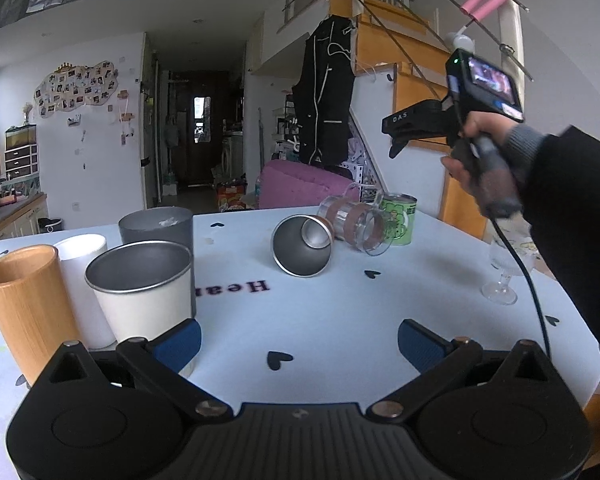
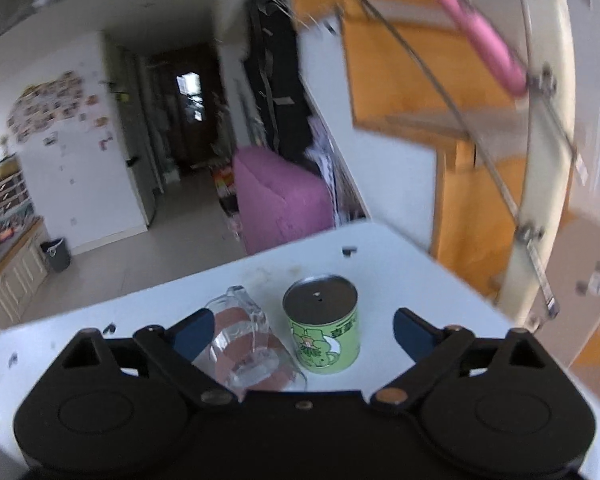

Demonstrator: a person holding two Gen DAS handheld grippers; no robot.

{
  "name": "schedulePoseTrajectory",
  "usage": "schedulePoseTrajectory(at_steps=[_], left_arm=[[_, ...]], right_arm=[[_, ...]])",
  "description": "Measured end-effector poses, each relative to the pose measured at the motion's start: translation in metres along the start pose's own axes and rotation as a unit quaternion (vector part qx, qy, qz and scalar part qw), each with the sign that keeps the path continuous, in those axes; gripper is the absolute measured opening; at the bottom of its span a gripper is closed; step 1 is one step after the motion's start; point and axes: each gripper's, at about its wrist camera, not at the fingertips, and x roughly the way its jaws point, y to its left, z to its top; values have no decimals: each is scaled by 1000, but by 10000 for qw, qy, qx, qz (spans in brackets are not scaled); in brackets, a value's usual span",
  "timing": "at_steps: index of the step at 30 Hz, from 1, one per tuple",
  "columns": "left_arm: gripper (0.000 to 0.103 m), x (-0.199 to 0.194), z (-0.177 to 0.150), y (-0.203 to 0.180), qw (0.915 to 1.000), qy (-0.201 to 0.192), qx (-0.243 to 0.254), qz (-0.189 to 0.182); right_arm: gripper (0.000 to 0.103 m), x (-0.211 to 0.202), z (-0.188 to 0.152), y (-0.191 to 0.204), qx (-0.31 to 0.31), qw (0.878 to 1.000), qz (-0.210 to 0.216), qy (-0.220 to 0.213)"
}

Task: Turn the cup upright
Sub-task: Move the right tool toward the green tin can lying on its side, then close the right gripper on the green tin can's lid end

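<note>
A green cup (image 2: pixel 324 326) stands upside down, bottom up, near the table's far edge; it also shows in the left wrist view (image 1: pixel 399 218). A clear glass mug (image 2: pixel 246 342) with brown bands lies on its side left of it, also in the left wrist view (image 1: pixel 354 222). A dark metal cup (image 1: pixel 302 246) lies on its side mid-table. My right gripper (image 2: pixel 302 332) is open and empty, above and just short of the green cup; it shows held high in the left wrist view (image 1: pixel 396 136). My left gripper (image 1: pixel 298 344) is open and empty, low over the near table.
Upright cups stand at the left: a bamboo one (image 1: pixel 28 304), a white one (image 1: pixel 82 280), a white metal-rimmed one (image 1: pixel 144 288) and a grey one (image 1: pixel 158 226). A stemmed glass (image 1: pixel 504 276) stands at the right. The table's far edge (image 2: pixel 300 246) drops to the floor.
</note>
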Motion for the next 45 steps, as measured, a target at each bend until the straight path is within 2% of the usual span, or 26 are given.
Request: schedulePoseTrajectory(at_steps=[4, 9, 16, 20, 21, 22, 28, 34, 45], left_arm=[[103, 9, -2, 10, 10000, 75, -22, 10], [103, 21, -2, 21, 9999, 117, -55, -53], [103, 35, -2, 33, 9996, 235, -160, -53], [103, 38, -3, 33, 9995, 272, -156, -88], [103, 38, -3, 33, 9995, 273, -154, -88], [103, 37, -3, 33, 9995, 269, -159, -94], [103, 35, -4, 30, 9995, 251, -182, -104], [103, 28, -3, 23, 9993, 214, -216, -199], [103, 3, -5, 6, 9995, 78, -151, -252]], right_arm=[[96, 41, 11, -1, 479, 9981, -264, 292], [95, 86, 13, -2, 791, 9935, -582, 572], [92, 128, 16, 4, 622, 9909, -854, 828], [82, 141, 14, 7, 320, 9900, -1033, 904], [75, 141, 14, 6, 297, 9891, -1099, 937], [75, 142, 14, 4, 292, 9881, -1146, 984], [75, 124, 8, -9, 136, 9862, -1192, 1142], [75, 88, -13, -6, -358, 9858, -1081, 1238], [73, 4, -71, 8, -1001, 9841, -73, 1468]])
